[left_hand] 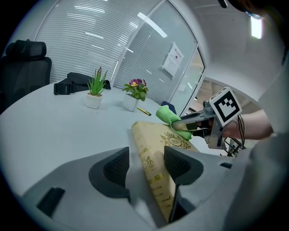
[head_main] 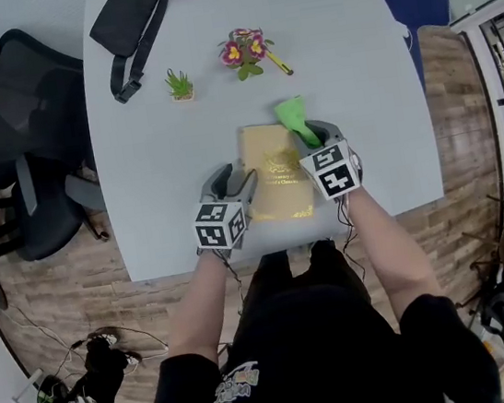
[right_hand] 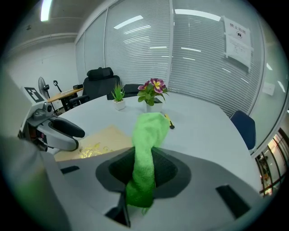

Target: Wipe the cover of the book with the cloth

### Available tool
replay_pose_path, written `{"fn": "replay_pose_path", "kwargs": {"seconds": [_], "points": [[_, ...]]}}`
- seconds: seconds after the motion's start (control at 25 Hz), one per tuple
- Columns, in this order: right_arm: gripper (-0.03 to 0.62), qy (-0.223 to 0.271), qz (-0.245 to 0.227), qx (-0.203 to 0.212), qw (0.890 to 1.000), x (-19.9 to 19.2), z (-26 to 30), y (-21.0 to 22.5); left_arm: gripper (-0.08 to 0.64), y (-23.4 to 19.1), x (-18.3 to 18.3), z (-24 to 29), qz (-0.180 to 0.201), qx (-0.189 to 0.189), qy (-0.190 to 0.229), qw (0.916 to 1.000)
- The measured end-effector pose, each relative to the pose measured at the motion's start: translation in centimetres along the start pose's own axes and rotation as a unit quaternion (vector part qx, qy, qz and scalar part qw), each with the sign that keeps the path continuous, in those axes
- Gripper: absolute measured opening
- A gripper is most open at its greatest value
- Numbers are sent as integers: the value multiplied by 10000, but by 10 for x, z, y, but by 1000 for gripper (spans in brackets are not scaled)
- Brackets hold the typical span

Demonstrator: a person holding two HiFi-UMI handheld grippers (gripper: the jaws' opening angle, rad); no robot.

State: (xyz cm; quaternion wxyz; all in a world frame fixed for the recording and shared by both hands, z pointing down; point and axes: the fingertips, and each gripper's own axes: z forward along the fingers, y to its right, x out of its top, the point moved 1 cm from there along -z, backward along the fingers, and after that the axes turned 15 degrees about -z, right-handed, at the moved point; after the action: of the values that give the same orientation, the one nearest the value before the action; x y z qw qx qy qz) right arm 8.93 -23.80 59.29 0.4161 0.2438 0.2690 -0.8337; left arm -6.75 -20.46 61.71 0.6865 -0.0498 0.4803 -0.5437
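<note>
Okay, the book (head_main: 277, 178) (tan cover, gold print) lies flat on the grey table (head_main: 156, 181), close to the near edge in front of the person. The left gripper (head_main: 235, 181) sits at the book's left side. In the left gripper view its jaws stand apart with the spine edge between them: the right pad is against the cover, while the left pad shows a gap to the spine, so it is not clamped. The right gripper (head_main: 317, 131) is at the book's far right corner, clenched on the green cloth (head_main: 294, 115). The cloth is pinched between both pads, and its free end sticks up and forward past the jaws. The left gripper view shows the cloth touching the cover near that far corner.

Further back on the table, well apart from the book, are a small green plant (head_main: 180, 85), a pot of purple-yellow flowers (head_main: 245, 51) with a yellow pen (head_main: 279, 64) just beside it, and a black bag (head_main: 129, 18) at the far side. A black office chair (head_main: 19, 135) stands off the table's left.
</note>
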Motion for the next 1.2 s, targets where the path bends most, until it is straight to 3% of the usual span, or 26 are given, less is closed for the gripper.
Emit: {"fn": "replay_pose_path", "kwargs": {"seconds": [0.48,0.76,0.92,1.2], "points": [[103,-200,385,-353,9984,-16,-8,15,242,0,0,1,11,32,-7,10000],[103,11,538,-410,9977,-11,-18,8,215,2,-1,0,-93,122,11,9999],[103,204,439,-135,9987,4,-22,-12,206,2,-3,-1,-321,168,64,9993],[104,523,7,947,9941,35,-20,-76,201,0,-6,-2,-660,183,104,9976]]}}
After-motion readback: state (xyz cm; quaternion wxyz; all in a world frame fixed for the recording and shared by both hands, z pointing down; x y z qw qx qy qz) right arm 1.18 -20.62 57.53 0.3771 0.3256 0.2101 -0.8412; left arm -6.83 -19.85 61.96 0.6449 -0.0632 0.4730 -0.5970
